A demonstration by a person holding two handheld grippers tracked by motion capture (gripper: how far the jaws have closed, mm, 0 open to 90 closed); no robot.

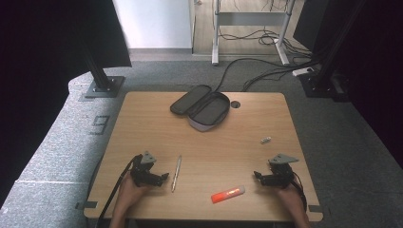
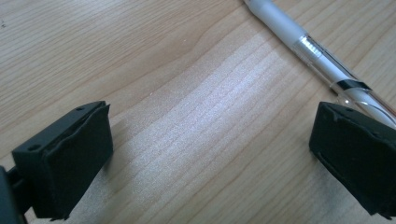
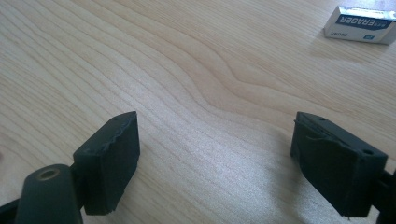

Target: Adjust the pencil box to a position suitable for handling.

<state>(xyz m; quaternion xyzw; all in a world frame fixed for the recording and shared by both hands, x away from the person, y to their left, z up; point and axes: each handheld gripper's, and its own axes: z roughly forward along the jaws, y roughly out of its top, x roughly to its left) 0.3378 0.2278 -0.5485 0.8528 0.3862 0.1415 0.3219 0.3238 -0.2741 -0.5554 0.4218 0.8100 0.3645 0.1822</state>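
Note:
My left gripper [image 1: 164,176] rests low over the wooden table [image 1: 142,123] near its front left, jaws wide open with nothing between them [image 2: 210,154]. A silvery pen [image 1: 176,173] lies just to its right; in the left gripper view the pen [image 2: 308,49] runs past the right jaw. My right gripper [image 1: 256,175] sits near the front right, also open and empty [image 3: 215,158]. A white eraser [image 1: 265,140] lies farther back from it, and the eraser [image 3: 362,24] shows at the top right of the right gripper view. An orange marker with a white cap [image 1: 228,194] lies between the two grippers.
An open grey pencil case [image 1: 202,108] lies at the back middle of the table, next to a cable hole [image 1: 235,104]. Cables, desk legs and dark stands sit on the floor beyond the far edge.

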